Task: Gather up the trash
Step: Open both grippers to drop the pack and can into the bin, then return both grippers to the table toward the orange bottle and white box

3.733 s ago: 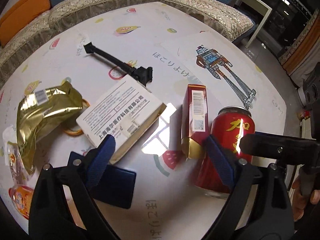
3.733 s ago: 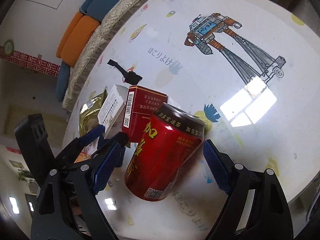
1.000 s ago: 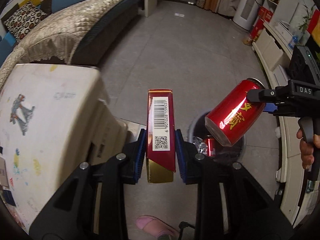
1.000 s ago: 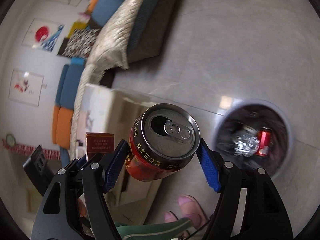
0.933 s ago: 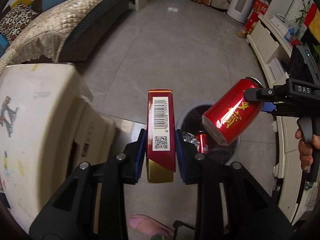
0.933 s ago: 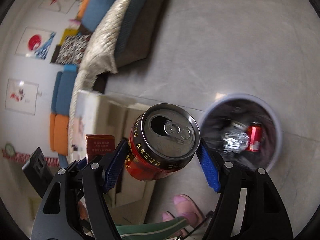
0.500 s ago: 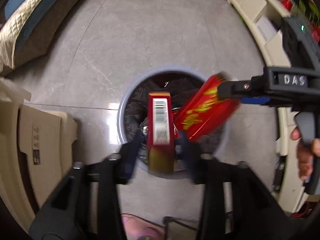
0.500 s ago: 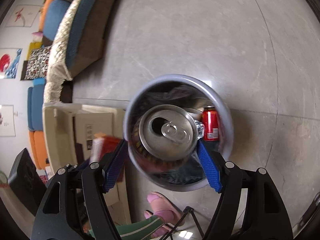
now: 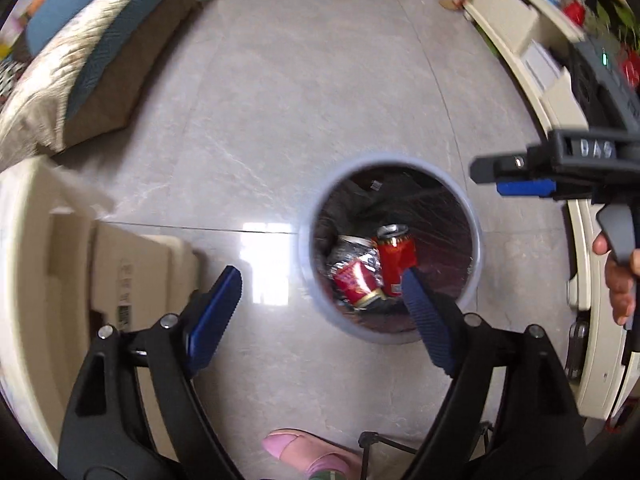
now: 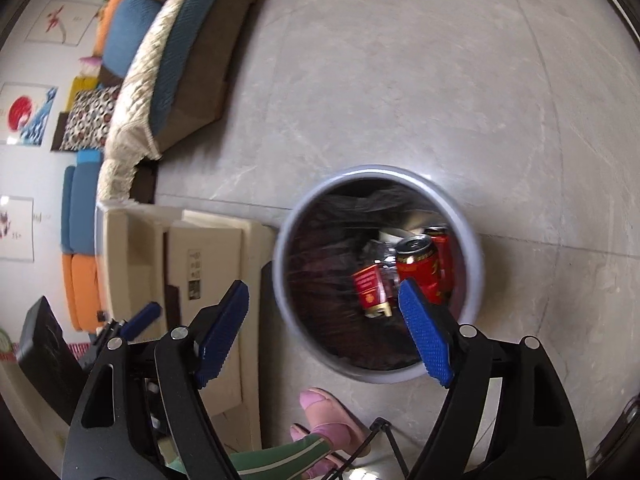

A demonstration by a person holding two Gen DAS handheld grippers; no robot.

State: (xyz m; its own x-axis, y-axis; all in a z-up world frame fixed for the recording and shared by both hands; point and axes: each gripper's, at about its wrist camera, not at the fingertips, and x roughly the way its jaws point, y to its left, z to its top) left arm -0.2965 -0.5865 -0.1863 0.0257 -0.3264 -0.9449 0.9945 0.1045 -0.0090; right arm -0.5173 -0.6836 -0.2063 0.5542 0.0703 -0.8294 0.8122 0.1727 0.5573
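A home living room: a cushioned sofa (image 10: pixel 176 60), framed wall pictures (image 10: pixel 24 116), tiled floor (image 9: pixel 300 100) and a low cabinet (image 9: pixel 516 20).

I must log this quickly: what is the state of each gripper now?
Left gripper: opening, nothing between its fingers.
Right gripper: opening, nothing between its fingers.

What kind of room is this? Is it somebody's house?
Most likely a home living room. There is a sofa with blue and patterned cushions, framed pictures on the wall, and a grey tiled floor with a round trash bin standing on it.
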